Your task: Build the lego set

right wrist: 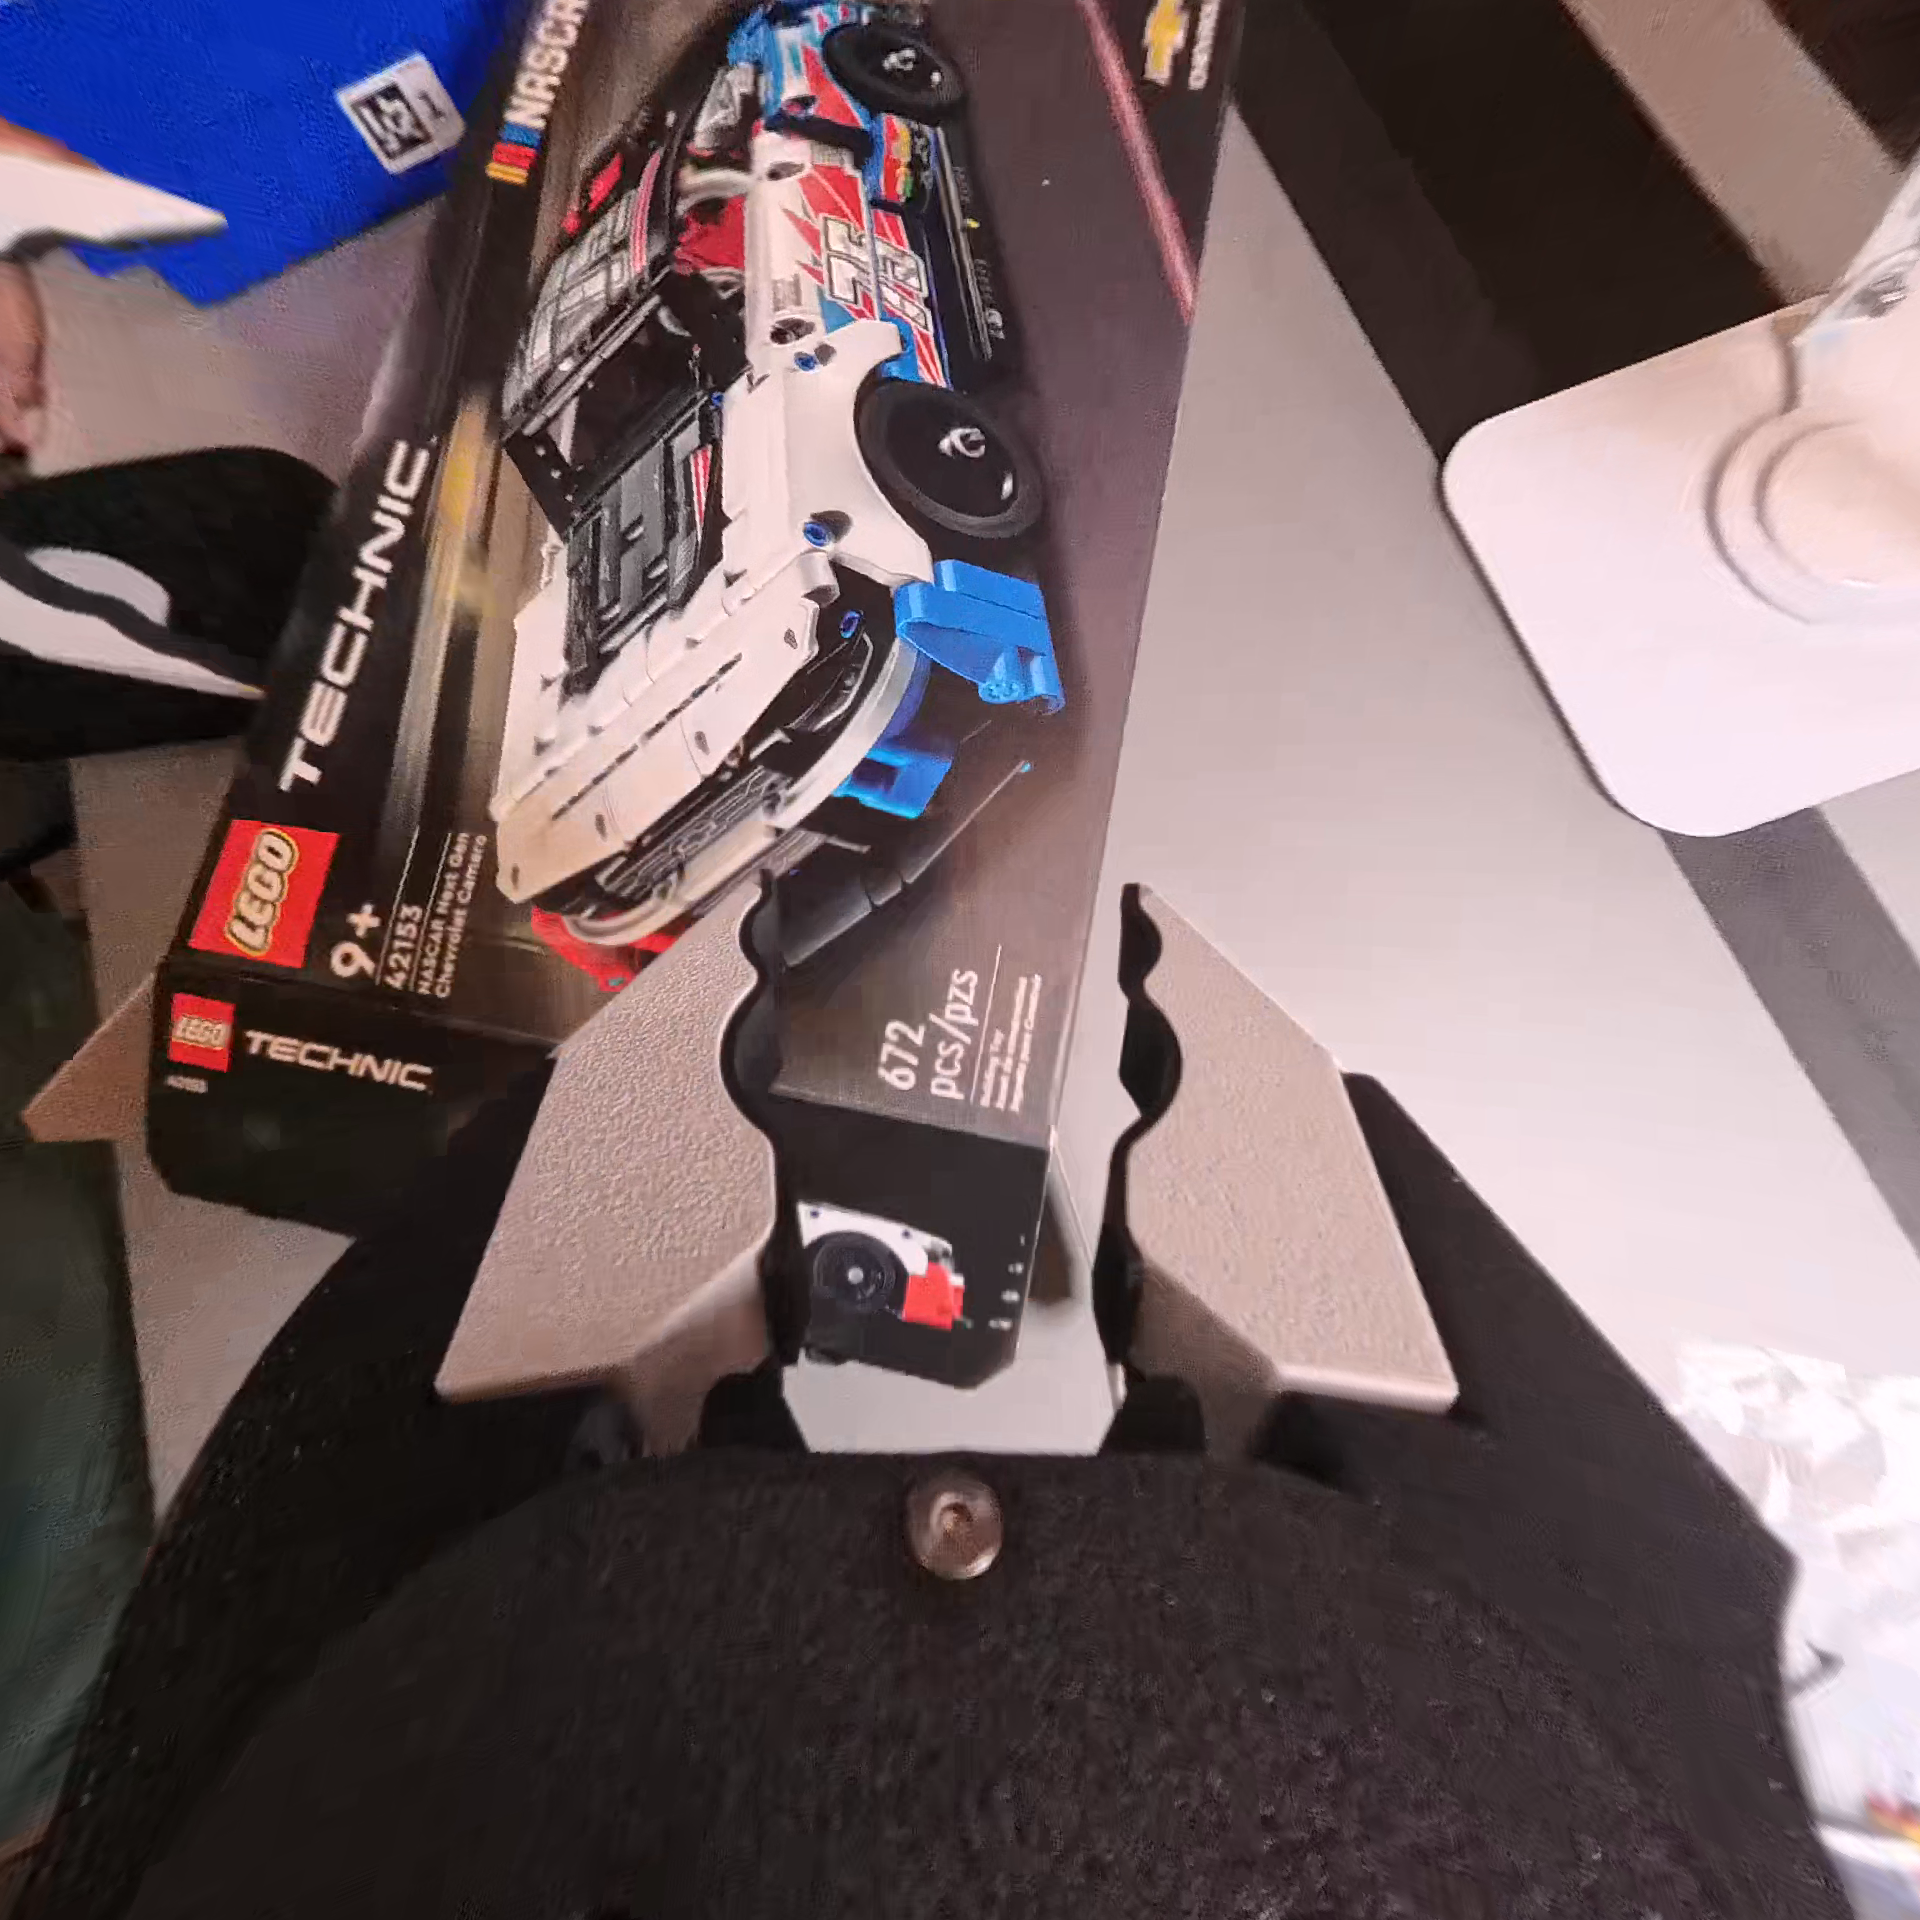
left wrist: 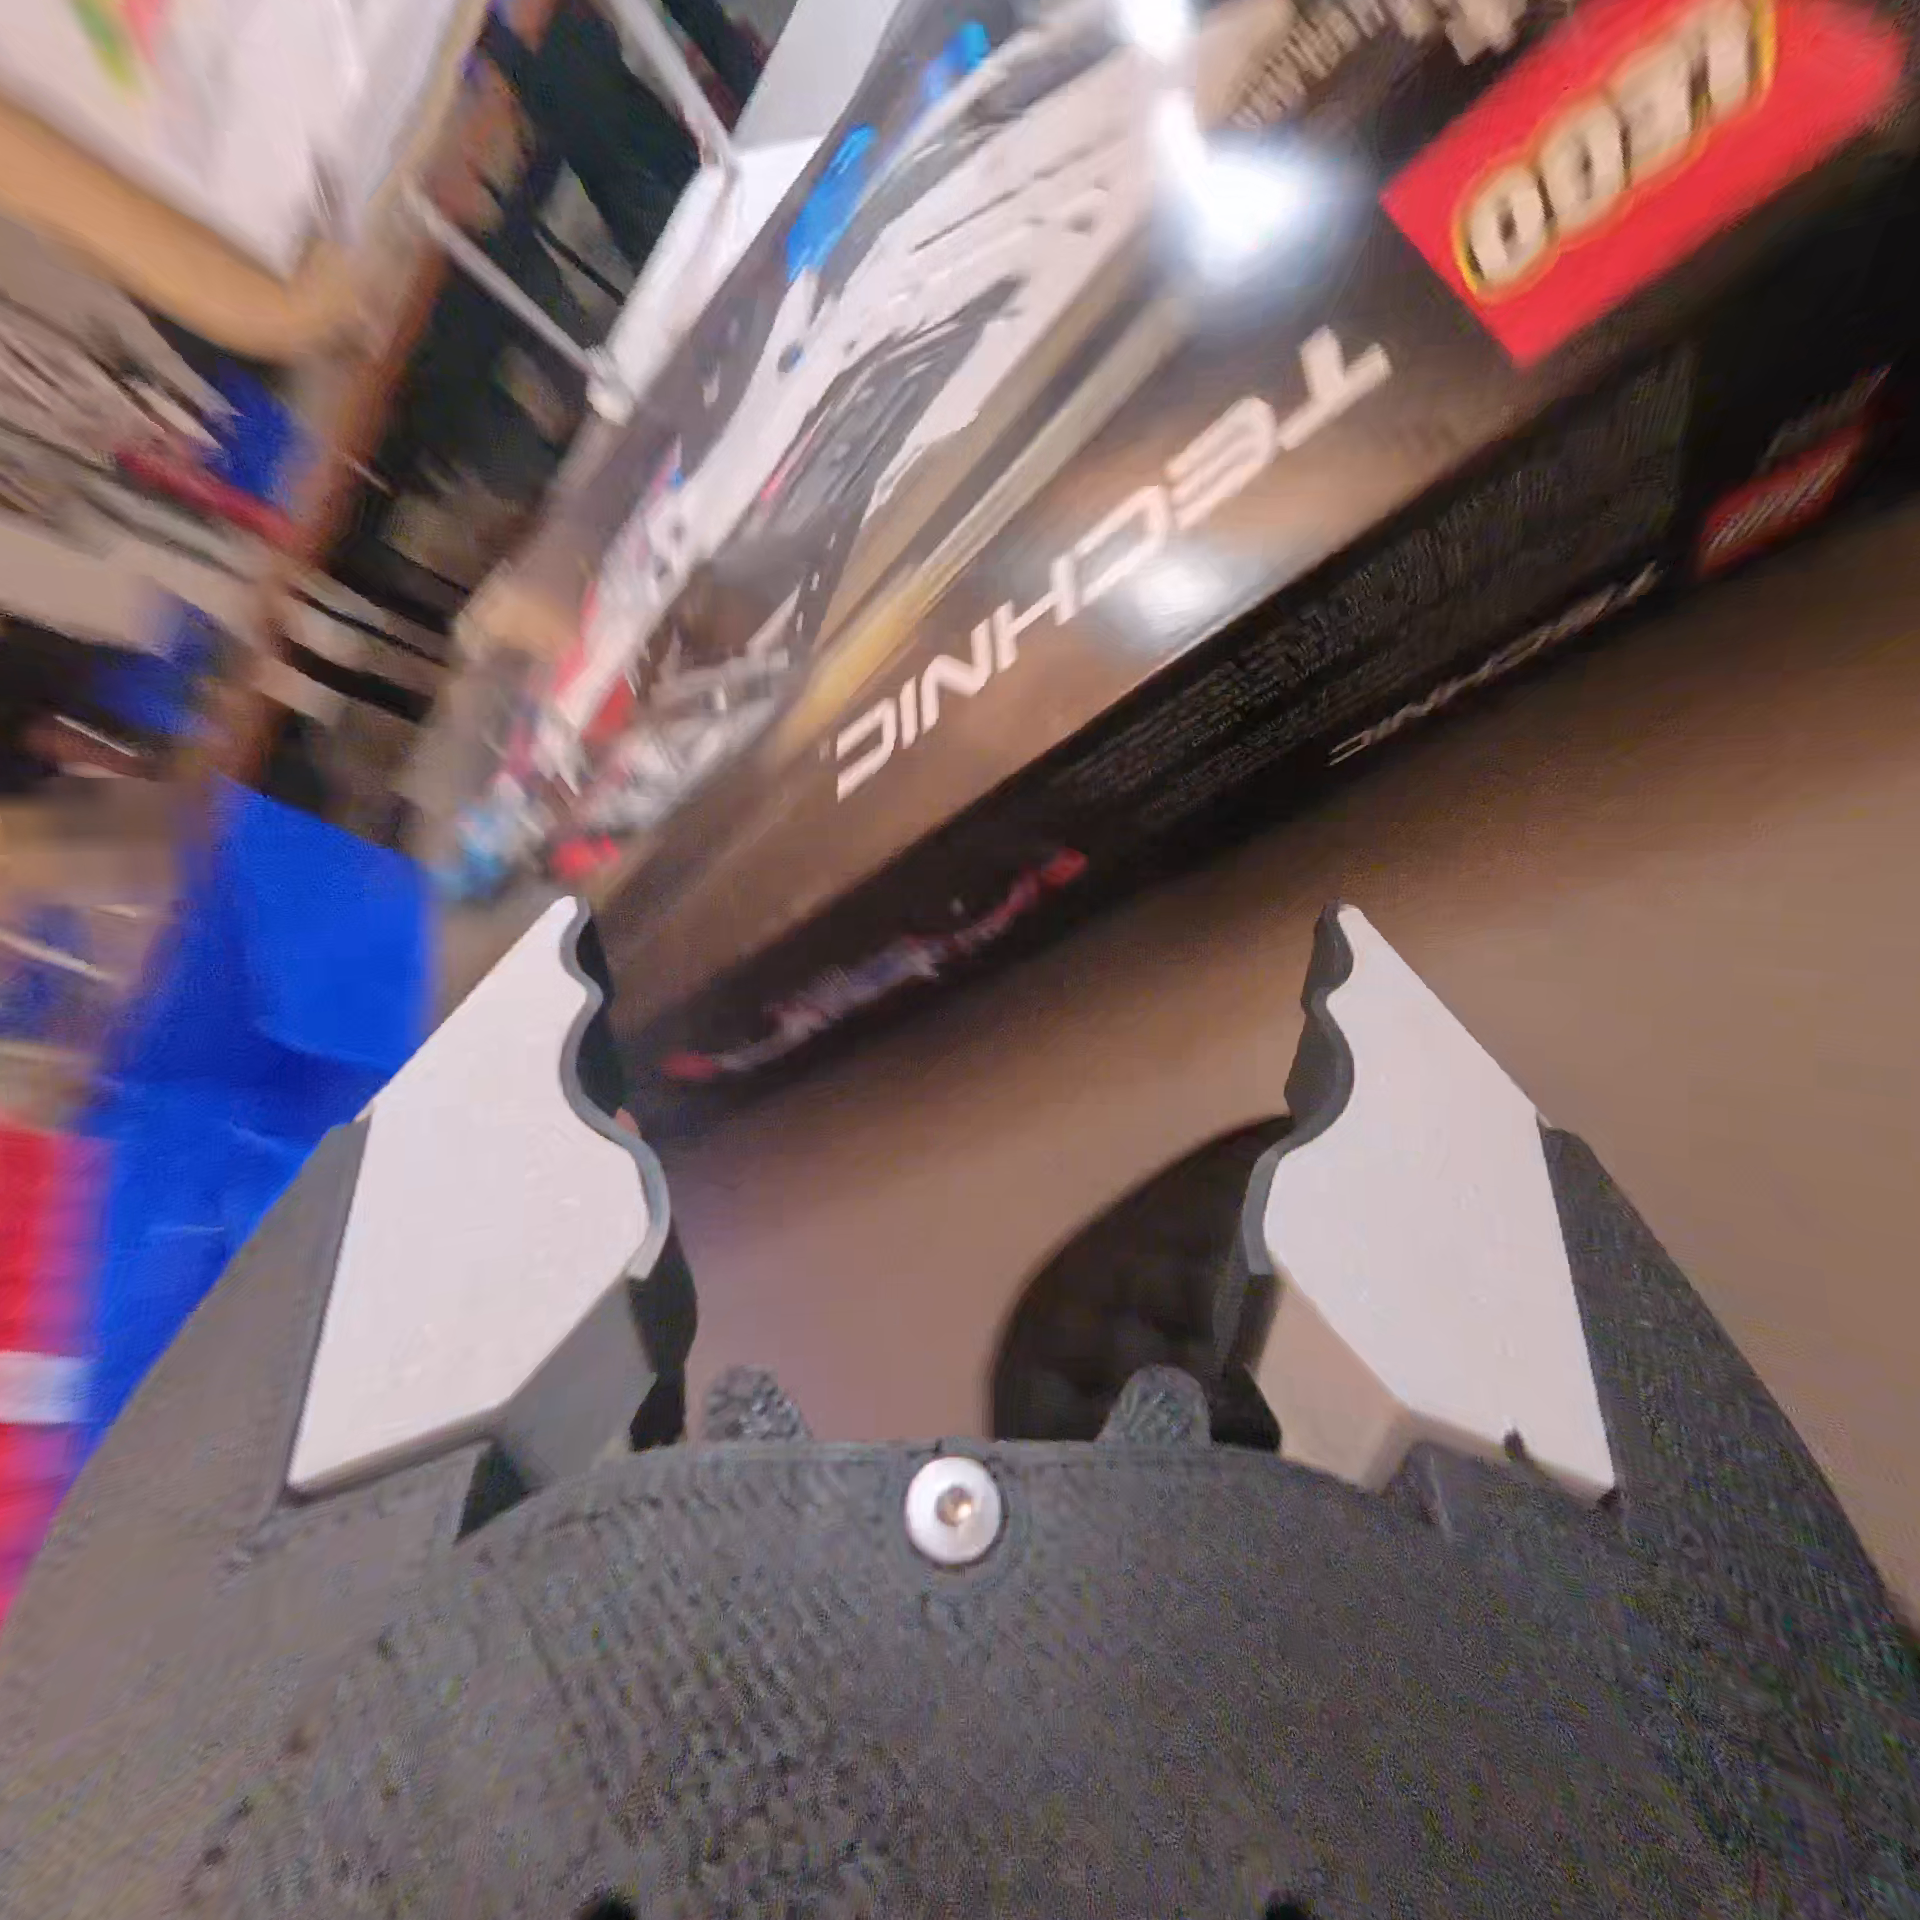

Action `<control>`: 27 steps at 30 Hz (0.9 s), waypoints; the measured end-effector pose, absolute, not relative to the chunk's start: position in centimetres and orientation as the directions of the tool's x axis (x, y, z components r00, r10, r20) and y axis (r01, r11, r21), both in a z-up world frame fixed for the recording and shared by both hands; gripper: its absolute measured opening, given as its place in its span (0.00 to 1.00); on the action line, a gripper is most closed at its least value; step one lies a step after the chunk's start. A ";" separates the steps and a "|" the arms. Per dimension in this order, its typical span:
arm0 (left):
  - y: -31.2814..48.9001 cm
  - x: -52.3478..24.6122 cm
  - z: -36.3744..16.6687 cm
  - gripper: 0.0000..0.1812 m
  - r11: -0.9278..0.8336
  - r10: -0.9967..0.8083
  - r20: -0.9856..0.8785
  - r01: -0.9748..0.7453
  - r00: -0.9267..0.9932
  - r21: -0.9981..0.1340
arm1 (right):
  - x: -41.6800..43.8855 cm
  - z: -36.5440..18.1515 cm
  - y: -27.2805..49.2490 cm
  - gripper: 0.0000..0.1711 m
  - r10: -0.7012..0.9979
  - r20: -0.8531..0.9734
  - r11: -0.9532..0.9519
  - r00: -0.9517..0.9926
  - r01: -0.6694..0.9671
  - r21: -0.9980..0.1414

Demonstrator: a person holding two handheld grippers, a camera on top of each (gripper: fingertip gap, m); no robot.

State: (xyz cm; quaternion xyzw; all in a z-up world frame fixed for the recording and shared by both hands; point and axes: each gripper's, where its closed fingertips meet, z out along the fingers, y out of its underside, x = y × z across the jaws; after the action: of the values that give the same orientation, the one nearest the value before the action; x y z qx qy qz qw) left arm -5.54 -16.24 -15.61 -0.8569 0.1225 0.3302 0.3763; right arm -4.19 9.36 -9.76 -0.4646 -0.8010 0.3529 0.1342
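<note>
The black Lego set box (right wrist: 727, 468), with a white, blue and red race car pictured on it, lies flat on the pale table (right wrist: 1351, 987). My right gripper (right wrist: 945, 904) is open and its fingers straddle the box's near right corner, with a small gap at the right finger. In the blurred left wrist view the same box (left wrist: 1039, 499) lies just ahead. My left gripper (left wrist: 956, 925) is open and empty, low over the table (left wrist: 1558, 935), with its left fingertip near the box's edge.
A blue cloth or bag (right wrist: 208, 125) lies beyond the box's far left, and shows in the left wrist view (left wrist: 281, 1039). A white square stand base (right wrist: 1662, 582) sits at the right. A person's hand (right wrist: 16, 343) is at the left edge.
</note>
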 end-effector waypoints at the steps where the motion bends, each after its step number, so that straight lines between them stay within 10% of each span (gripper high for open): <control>1: -17.3 -5.5 -15.4 0.71 -0.656 0.113 -0.490 -0.306 0.864 -0.690 | -5.1 -10.4 9.1 0.39 0.821 -0.155 0.316 -0.549 0.664 -0.678; 4: -18.9 -7.9 -14.1 0.70 -0.407 0.326 0.233 0.358 0.916 -0.840 | -8.6 -12.6 9.4 0.46 0.794 -0.220 0.325 -0.566 0.702 -0.633; 8: -18.4 -12.2 -15.9 0.68 -0.144 0.337 0.759 0.827 0.557 -0.544 | -12.5 -14.3 8.2 0.55 0.727 -0.375 0.296 -0.575 0.756 -0.583; 15: -14.2 -14.7 -17.5 0.73 -0.126 0.398 0.768 0.860 0.501 -0.495 | -13.2 -18.7 5.8 0.57 0.526 -0.640 0.355 -0.560 0.828 -0.433; 27: -8.1 -22.3 -15.0 0.71 -0.171 0.513 0.501 0.655 0.697 -0.736 | -12.6 -16.8 8.1 0.52 0.618 -0.462 0.335 -0.636 0.745 -0.577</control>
State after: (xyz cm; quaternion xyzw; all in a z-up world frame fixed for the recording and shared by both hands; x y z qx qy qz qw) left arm -22.26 -8.09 -15.04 -0.7620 -0.3833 -0.0686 0.5174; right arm -12.58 8.13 -16.84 -0.4189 -0.8132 0.3960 -0.0798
